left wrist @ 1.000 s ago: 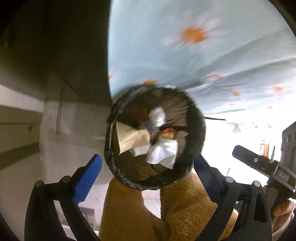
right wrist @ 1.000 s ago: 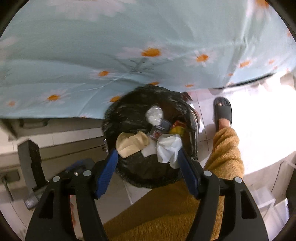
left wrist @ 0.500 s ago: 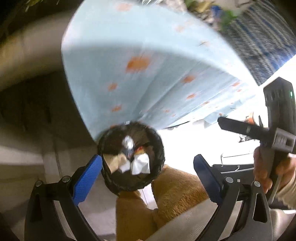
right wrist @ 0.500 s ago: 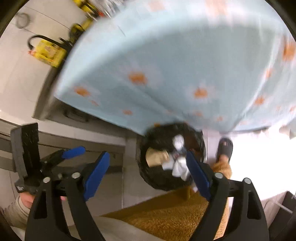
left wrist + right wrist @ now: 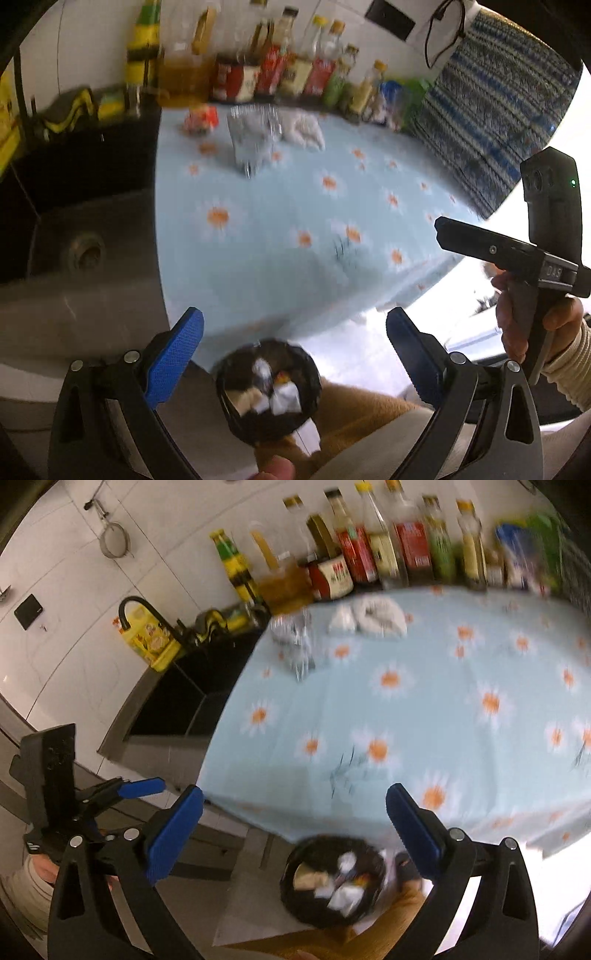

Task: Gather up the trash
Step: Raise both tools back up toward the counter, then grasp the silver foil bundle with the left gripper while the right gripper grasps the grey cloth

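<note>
A black-lined trash bin holding paper and wrappers stands on the floor below the table edge; it also shows in the right wrist view. On the daisy tablecloth lie a crumpled clear plastic piece, a white crumpled wad and a small red wrapper. The plastic and the white wad show in the right wrist view too. My left gripper is open and empty above the bin. My right gripper is open and empty beside it.
A row of sauce bottles lines the back wall. A dark sink with a black faucet lies left of the table. A yellow oil jug stands by it. A patterned blue cloth hangs at right.
Both grippers have risen and tilted up from the bin: the bin has shrunk to the bottom of the views and the tabletop with its trash has come into view.
</note>
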